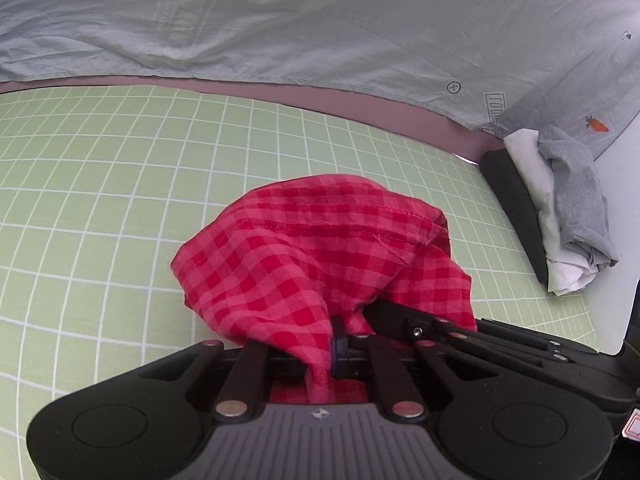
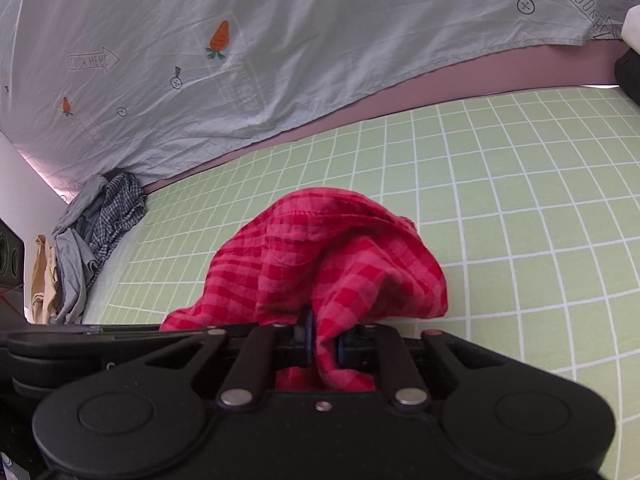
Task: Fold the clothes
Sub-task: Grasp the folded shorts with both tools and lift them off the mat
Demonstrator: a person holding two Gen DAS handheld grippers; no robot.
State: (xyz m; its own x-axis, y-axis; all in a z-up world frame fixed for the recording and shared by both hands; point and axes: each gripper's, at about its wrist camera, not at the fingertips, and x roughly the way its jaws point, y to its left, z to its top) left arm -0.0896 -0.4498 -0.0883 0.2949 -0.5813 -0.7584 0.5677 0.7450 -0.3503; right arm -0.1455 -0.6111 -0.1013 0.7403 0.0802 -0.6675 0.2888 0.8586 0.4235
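Note:
A red checked garment (image 1: 316,252) lies bunched over the green grid sheet (image 1: 120,184). My left gripper (image 1: 324,354) is shut on a fold of its cloth, which hangs down between the jaws. The other gripper's black arm reaches in from the right, just beside it. In the right wrist view the same red checked garment (image 2: 332,260) is heaped in front, and my right gripper (image 2: 322,346) is shut on a pinch of it. Much of the garment's shape is hidden in its own folds.
A pale sheet with carrot prints (image 1: 320,28) covers the far side. A stack of folded clothes (image 1: 560,208), grey on white on black, sits at the right. In the right wrist view a loose pile of grey and checked clothes (image 2: 92,232) lies at the left edge.

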